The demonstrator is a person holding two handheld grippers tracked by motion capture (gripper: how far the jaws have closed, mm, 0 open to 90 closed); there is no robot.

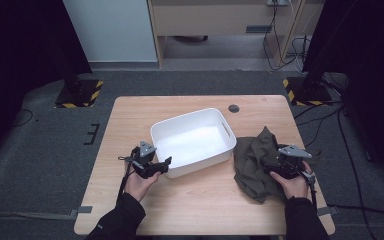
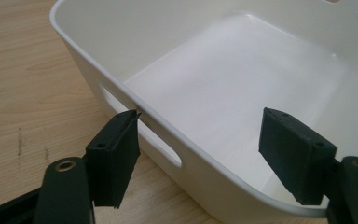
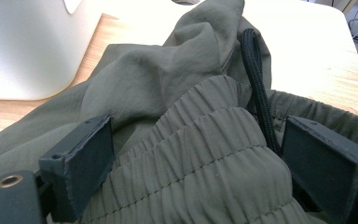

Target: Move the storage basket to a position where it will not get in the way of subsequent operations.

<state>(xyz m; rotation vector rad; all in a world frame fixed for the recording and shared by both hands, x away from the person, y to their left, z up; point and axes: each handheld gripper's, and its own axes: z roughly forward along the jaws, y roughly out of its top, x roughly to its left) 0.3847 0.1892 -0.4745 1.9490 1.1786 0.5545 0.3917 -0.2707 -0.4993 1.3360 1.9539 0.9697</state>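
A white plastic bin [image 1: 200, 162] stands empty in the middle of the wooden table [image 1: 130, 115]. My left gripper [image 1: 164, 164] is at its near left corner. In the left gripper view the left gripper [image 2: 204, 144] is open and straddles the bin's wall [image 2: 168, 135] above a handle slot, one pad outside and one inside, neither pressing. An olive green garment [image 1: 252, 155] lies crumpled right of the bin. My right gripper [image 1: 276, 166] rests on it. Up close, the right gripper [image 3: 205, 158] stands wide open around the bunched elastic waistband [image 3: 191, 135], with a black drawstring [image 3: 256, 70] beside it.
A dark round grommet [image 1: 234, 108] sits near the table's far edge. Two black stands with yellow-black striped bases [image 1: 77, 92] [image 1: 305, 90] stand on the grey floor beyond the table's far corners. Cables trail on the floor at right. Bare wood lies in front of the bin.
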